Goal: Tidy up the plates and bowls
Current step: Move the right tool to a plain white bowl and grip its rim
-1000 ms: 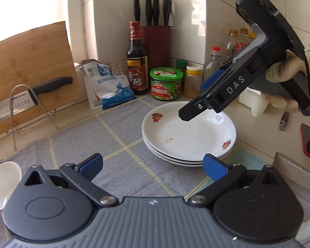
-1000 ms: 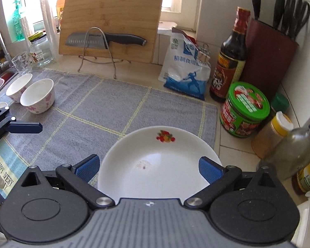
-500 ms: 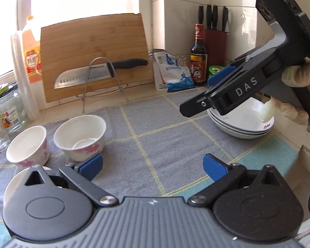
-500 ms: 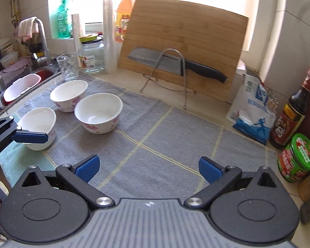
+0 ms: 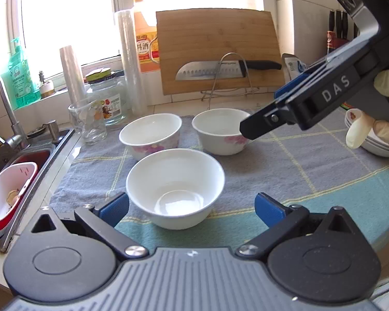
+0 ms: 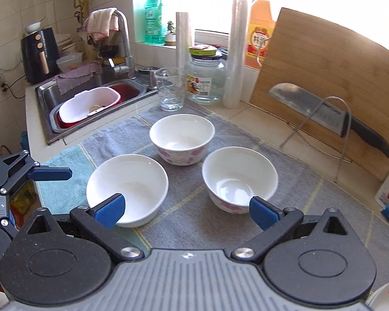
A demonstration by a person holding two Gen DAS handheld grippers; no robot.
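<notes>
Both views have swung from the plates [image 5: 376,145] to three bowls [image 5: 175,186] — all upright, mouths up. Left gripper [image 5: 192,208] and right gripper [image 6: 186,211] stand wide apart, empty.

Domestic kitchen. Steel sink [image 6: 90,88] with tap [image 6: 124,39] at 10 o'clock; tiled worktop [image 6: 256,119] under a window. Cutting board [image 6: 324,83] and knife [image 6: 324,114] at 2 o'clock. Cooking oil bottle [image 6: 262,26], dish soap [image 6: 153,18], air fryer [image 6: 40,54] present.
</notes>
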